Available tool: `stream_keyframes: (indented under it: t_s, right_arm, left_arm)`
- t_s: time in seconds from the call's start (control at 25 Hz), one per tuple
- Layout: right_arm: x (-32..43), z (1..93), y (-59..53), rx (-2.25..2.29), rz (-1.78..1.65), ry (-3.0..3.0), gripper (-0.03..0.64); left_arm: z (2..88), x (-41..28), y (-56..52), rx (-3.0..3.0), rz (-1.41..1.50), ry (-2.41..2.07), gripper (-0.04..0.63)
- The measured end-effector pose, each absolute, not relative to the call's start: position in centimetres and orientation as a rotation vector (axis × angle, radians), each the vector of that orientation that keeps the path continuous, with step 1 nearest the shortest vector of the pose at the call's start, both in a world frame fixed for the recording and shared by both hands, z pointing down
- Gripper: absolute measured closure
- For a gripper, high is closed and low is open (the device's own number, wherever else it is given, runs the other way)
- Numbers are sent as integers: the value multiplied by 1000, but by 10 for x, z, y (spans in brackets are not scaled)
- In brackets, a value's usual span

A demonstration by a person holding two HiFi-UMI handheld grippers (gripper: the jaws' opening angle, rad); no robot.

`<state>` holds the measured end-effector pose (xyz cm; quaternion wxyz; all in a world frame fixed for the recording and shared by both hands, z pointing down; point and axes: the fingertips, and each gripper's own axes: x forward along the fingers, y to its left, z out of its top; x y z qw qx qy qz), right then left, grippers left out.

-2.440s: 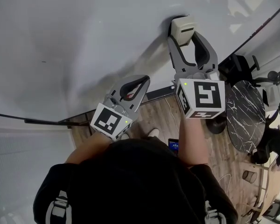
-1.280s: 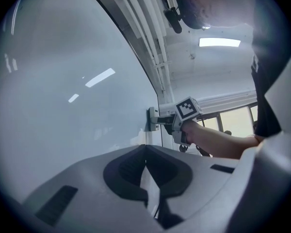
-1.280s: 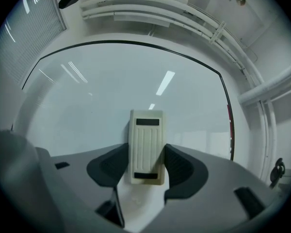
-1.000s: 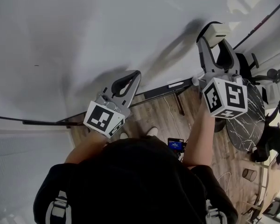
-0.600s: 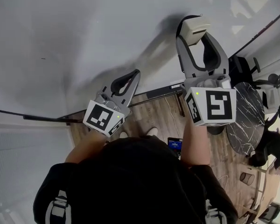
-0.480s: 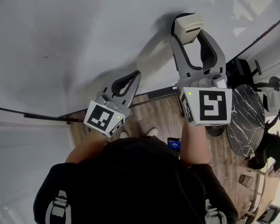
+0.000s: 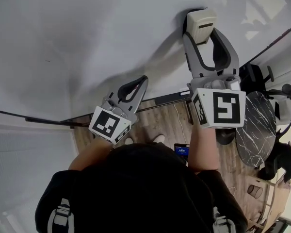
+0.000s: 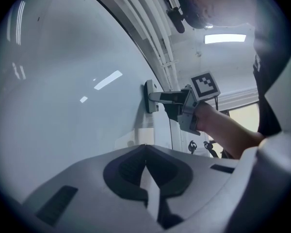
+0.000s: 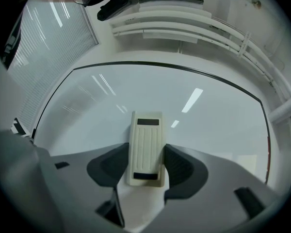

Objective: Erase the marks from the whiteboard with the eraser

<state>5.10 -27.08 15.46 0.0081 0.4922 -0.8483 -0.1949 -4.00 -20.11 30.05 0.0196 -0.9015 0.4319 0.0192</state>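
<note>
My right gripper (image 7: 202,29) is shut on a cream whiteboard eraser (image 7: 200,24), pressing it flat against the whiteboard (image 7: 87,38) at its upper right part. In the right gripper view the eraser (image 9: 145,147) sits lengthwise between the two dark pads, with the bare board (image 9: 194,115) behind it. My left gripper (image 7: 136,87) is shut and holds nothing, hanging just off the board near its lower edge. From the left gripper view the closed left gripper (image 8: 145,152) points along the board toward the eraser (image 8: 150,96). A tiny dark mark (image 7: 47,60) remains on the board at the left.
The board's dark frame (image 7: 39,120) runs along the bottom, and its right edge (image 7: 276,38) slants near my right gripper. Below are a wooden floor (image 7: 169,123), a round black marble table (image 7: 254,125) and office chairs (image 7: 254,74). Window blinds (image 9: 53,38) stand left of the board.
The right gripper swept the eraser from the board's right side to the left, then slid it slightly up and to the right. The left gripper stayed almost still.
</note>
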Motion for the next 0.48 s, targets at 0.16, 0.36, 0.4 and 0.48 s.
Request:
stream_keyframes:
  t_s: [0.16, 0.36, 0.4, 0.48]
  right_arm:
    - [80, 159, -285, 1630, -563, -2619, 387]
    - [124, 163, -303, 1731, -487, -2589, 387]
    - [132, 165, -306, 1751, -473, -2585, 387]
    - [150, 168, -313, 1788, -430, -2587, 387]
  left_arm:
    - [303, -37, -206, -2803, 58, 1332, 591]
    - [305, -31, -211, -2816, 54, 1319, 591]
    - [305, -29, -212, -2818, 53, 1317, 591]
    - [307, -26, -212, -2823, 51, 1311, 591]
